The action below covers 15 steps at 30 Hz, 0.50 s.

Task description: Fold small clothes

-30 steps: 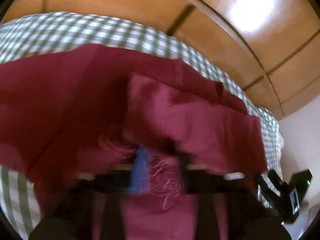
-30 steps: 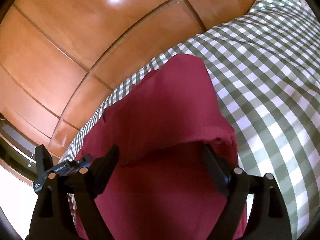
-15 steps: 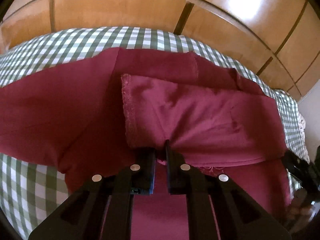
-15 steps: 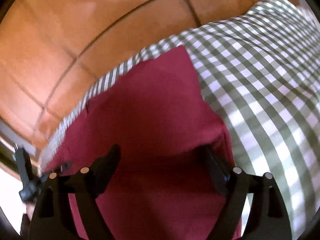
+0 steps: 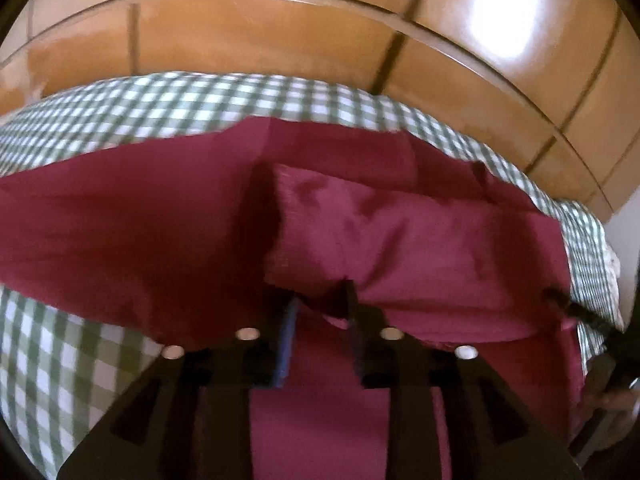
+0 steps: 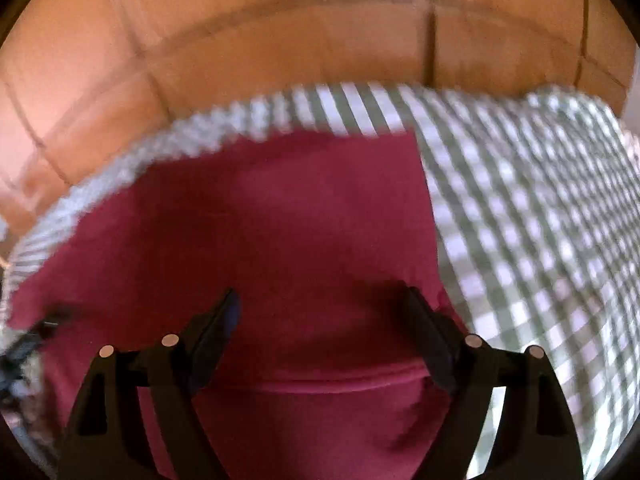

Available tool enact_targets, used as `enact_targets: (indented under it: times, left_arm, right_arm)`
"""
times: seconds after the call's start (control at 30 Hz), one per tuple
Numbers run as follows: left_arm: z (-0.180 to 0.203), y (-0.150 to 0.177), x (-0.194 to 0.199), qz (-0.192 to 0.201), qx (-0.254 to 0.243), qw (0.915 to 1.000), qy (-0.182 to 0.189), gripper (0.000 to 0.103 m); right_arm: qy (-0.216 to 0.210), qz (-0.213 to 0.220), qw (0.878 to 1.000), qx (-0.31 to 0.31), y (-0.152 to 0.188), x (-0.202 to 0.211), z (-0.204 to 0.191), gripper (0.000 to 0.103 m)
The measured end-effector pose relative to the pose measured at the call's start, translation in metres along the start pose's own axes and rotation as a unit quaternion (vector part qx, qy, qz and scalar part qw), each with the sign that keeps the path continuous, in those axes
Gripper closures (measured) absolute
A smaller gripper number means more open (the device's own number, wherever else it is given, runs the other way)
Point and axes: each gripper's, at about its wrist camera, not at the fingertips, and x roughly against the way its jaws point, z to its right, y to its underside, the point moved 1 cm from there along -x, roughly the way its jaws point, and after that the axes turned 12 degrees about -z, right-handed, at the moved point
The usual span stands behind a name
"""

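A maroon garment (image 5: 168,236) is spread flat on a green-and-white checked bedcover (image 5: 168,104). One part of it, a lighter maroon folded flap (image 5: 420,248), is laid back over the main body, its near edge lying just ahead of the left gripper (image 5: 320,300). The garment's far edge runs close to the far edge of the bedcover, with a narrow band of checks left bare beyond it; past that band a wooden panelled wall (image 5: 280,32) is seen. More bare bedcover is seen at the near left corner in the left wrist view, and a broad stretch of it lies to the right of the garment in the right wrist view.

The left gripper's jaws are observed part open and opening. The flap's near edge sits at the tips, between them, but no pinch on the cloth is visible.

The right gripper (image 6: 320,312) is held over the garment (image 6: 280,220) near its right edge, jaws spread wide, with flat cloth seen in the gap and nothing gripped. A fold line is seen running across the cloth just behind the tips. The right wrist view is blurred.
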Motion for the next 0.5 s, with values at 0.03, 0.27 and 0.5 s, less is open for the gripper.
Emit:
enact_targets:
  times: [0.03,0.27,0.5]
  left_arm:
    - [-0.005,0.0,0.001,0.006,0.01,0.9998,-0.016,0.064]
    - [-0.018,0.006,0.006,0.018,0.012,0.9981,-0.058,0.064]
    - [-0.015,0.034,0.062,0.088,0.014,0.9913,-0.097,0.028]
  right_arm:
    - [0.023,0.032,0.999,0.02,0.008,-0.002,-0.006,0.018]
    - [0.048,0.046,0.997,0.029,0.012,-0.005,-0.011,0.016]
    - [0.061,0.048,0.996,0.033,0.01,-0.006,-0.023,0.014]
